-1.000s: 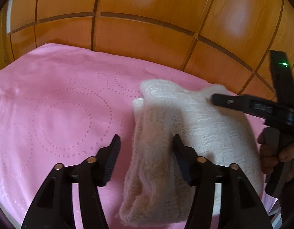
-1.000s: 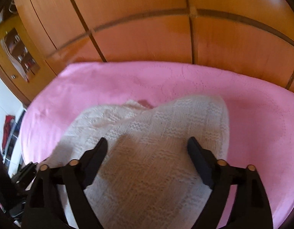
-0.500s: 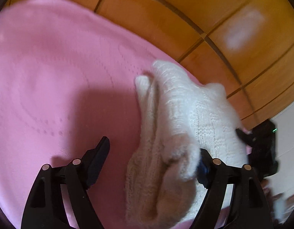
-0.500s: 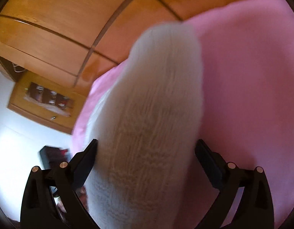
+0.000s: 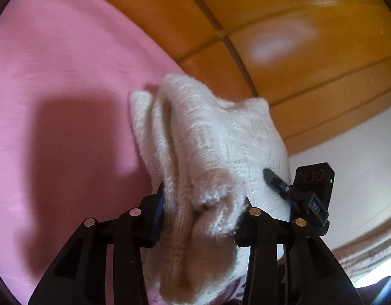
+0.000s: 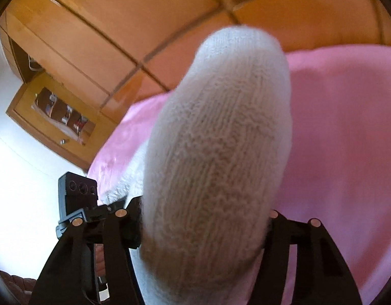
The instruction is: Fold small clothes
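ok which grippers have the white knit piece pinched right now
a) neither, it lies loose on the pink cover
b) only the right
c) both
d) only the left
c: the left gripper has its jaws closed on a bunched edge of the white knit garment, and the right gripper is clamped on the thick fold that fills its own view, above the pink bed cover.

Pink fabric bedspread (image 5: 55, 81) fills 9 o'clock side of left wrist view, and 3 o'clock side (image 6: 348, 127) of right wrist view. Glossy orange-brown wooden panelled wardrobe (image 5: 284, 25) at 12 to 2 o'clock behind it. Small wooden glass-front wall cabinet (image 6: 55, 117) at 9 o'clock on white wall (image 6: 15, 178).
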A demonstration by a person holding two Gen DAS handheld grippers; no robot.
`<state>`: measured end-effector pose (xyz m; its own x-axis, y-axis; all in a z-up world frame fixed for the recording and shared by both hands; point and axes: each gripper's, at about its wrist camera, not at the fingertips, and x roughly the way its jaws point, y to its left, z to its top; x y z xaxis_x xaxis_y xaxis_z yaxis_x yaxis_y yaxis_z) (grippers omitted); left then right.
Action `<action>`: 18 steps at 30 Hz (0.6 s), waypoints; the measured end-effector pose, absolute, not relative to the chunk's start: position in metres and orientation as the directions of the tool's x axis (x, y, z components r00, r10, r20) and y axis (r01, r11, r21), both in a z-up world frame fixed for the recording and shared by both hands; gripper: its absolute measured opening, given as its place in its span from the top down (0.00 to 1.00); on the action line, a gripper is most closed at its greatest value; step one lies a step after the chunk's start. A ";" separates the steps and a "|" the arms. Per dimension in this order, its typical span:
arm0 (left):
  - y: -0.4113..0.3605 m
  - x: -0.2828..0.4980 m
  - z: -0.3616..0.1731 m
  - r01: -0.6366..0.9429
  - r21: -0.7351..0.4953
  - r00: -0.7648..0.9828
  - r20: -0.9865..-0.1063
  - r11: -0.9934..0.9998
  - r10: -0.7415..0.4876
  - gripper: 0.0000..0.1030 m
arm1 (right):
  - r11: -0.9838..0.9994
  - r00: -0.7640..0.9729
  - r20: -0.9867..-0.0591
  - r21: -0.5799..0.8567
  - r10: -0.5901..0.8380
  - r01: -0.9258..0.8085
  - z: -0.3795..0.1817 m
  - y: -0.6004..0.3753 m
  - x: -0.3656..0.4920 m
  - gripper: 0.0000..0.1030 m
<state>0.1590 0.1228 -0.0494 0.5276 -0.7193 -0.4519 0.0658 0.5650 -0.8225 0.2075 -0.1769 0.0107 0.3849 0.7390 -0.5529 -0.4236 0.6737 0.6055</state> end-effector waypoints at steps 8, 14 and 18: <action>-0.035 0.217 -0.016 0.264 -0.769 0.361 -0.481 0.582 -0.799 0.61 | 0.767 0.606 -0.519 0.586 0.603 -0.262 0.031 -0.327 0.187 0.43; -0.159 0.241 -0.022 0.376 -0.631 0.252 -0.635 0.678 -0.730 0.61 | 0.829 0.649 -0.622 0.558 0.437 -0.023 -0.010 -0.417 0.180 0.33; -0.200 0.224 -0.025 0.437 -0.476 0.300 -0.723 0.763 -0.623 0.61 | 0.817 0.675 -0.624 0.574 0.394 0.053 -0.027 -0.443 0.160 0.23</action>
